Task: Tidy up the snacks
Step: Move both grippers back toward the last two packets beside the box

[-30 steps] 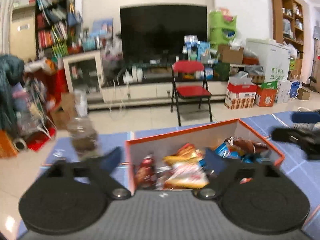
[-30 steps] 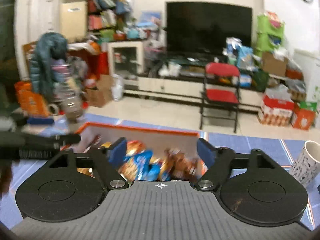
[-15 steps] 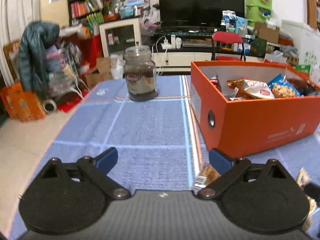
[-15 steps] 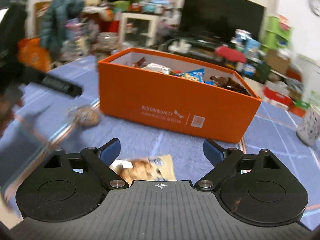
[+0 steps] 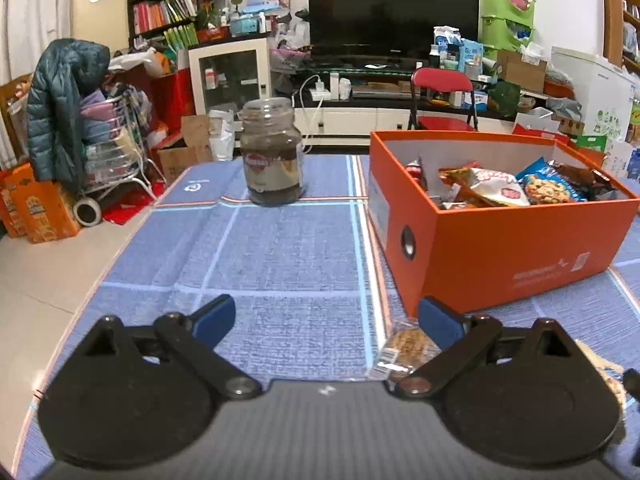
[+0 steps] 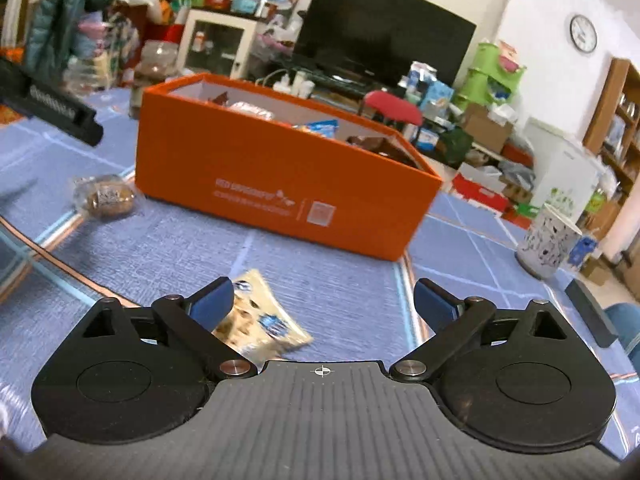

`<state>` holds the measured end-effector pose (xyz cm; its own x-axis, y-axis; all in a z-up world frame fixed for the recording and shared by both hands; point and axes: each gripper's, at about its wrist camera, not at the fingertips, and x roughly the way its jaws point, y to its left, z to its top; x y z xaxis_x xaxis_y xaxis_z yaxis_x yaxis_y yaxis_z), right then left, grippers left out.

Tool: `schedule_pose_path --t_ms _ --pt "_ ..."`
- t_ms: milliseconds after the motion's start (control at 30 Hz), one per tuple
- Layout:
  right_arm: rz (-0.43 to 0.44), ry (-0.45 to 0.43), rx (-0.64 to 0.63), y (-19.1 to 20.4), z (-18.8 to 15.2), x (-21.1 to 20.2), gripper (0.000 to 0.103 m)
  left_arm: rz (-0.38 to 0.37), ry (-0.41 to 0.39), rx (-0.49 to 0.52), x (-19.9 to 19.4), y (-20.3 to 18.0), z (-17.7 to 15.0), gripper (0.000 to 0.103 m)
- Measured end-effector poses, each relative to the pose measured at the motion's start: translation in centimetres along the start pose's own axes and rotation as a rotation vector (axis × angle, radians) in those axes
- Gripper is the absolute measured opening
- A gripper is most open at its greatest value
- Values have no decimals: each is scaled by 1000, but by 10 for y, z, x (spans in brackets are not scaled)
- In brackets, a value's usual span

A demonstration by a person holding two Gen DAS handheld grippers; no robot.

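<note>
1. the left gripper [image 5: 326, 320] is seen with its blue-padded jaws spread wide and nothing pressed between them; only blue checked tablecloth [image 5: 280, 256] lies in the gap.
2. a small clear-wrapped brown cookie packet [image 5: 402, 350] is found on the cloth just inside the left gripper's right-hand jaw, touching or nearly touching its pad, near the front corner of the orange cardboard shoe box [image 5: 500, 248].
3. the right gripper [image 6: 324, 300] has just been opened further and is seen wide apart, with no pad pressing on anything.
4. a flat printed cookie pouch with blue markings [image 6: 260, 320] is seen partly under the right gripper's left-hand jaw, off-centre in the gap; its long axis runs diagonally, from far-left to near-right.
5. in the right wrist view the small packet [image 6: 106, 198] is seen well off to the left, beside the box's front corner, so it is judged to belong to the left gripper and the pouch to the right one.
6. each snack is judged to sit off the centre of its tool's opening, so a sideways shift would be wanted before closing.
7. the box, already holding mixed wrapped snacks [image 5: 504, 188], lies ahead of both tools.
</note>
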<state>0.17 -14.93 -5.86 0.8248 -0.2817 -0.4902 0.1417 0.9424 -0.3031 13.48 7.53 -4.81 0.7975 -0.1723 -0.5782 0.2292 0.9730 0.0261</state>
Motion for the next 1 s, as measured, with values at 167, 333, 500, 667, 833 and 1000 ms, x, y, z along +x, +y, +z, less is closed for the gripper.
schedule_pose_path --t_ms 167,333,500,667,833,1000 --pt "105 -15 81 -24 3 -27 89 -16 -1 24 0 -6 -5 98" --pt "38 -20 212 6 -2 -22 90 8 20 15 7 -7 -6 98" --pt "-60 -17 223 48 -4 -4 93 13 22 28 7 -7 -8 98" --pt "-85 32 196 54 -12 8 91 1 29 30 9 -8 -8 98" --pt "-116 64 253 15 -22 7 90 -12 30 44 6 -10 -9 98" --pt "2 67 257 -15 -18 -9 91 -12 27 35 4 -8 -9 98"
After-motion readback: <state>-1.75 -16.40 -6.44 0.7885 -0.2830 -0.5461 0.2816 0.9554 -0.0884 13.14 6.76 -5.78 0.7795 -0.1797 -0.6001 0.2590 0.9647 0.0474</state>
